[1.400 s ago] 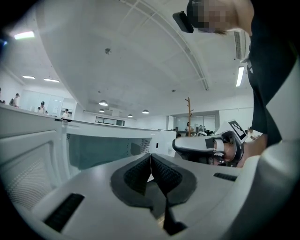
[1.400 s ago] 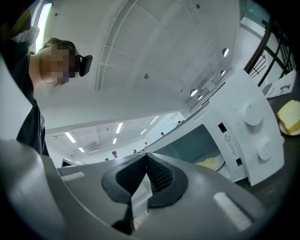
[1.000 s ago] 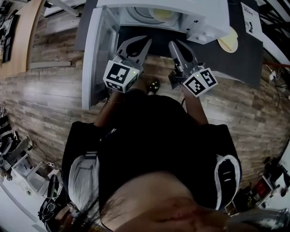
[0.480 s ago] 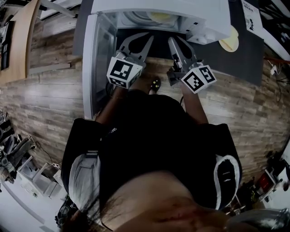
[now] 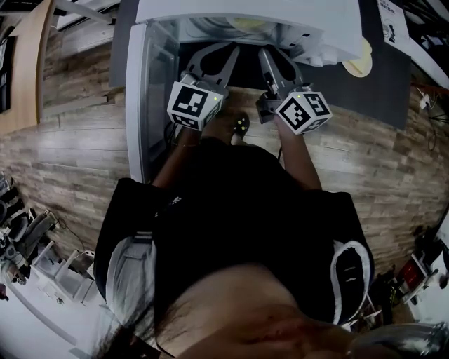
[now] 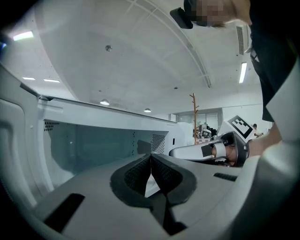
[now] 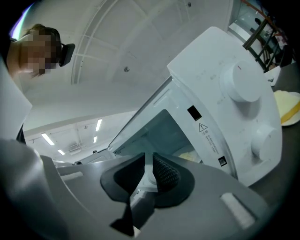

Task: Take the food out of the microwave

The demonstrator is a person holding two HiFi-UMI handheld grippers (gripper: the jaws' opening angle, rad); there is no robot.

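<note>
The white microwave (image 5: 280, 14) stands with its door (image 5: 144, 105) swung open to the left. Pale yellow food (image 5: 247, 24) lies inside on the turntable and also shows in the right gripper view as a yellow patch (image 7: 190, 156). My left gripper (image 5: 224, 50) is at the mouth of the cavity, shut with nothing between its pads (image 6: 140, 173). My right gripper (image 5: 270, 55) hangs beside it at the opening. Its jaws have just been opening and show a narrow gap (image 7: 149, 157) with nothing in it. Neither gripper touches the food.
A plate of yellow food (image 5: 360, 59) sits on the dark counter (image 5: 379, 91) to the right of the microwave, next to its two dials (image 7: 243, 86). The open door walls off the left side. The person's body fills the lower head view.
Both grippers have moved up the picture, closer to the microwave's open cavity. The door and the food have not moved.
</note>
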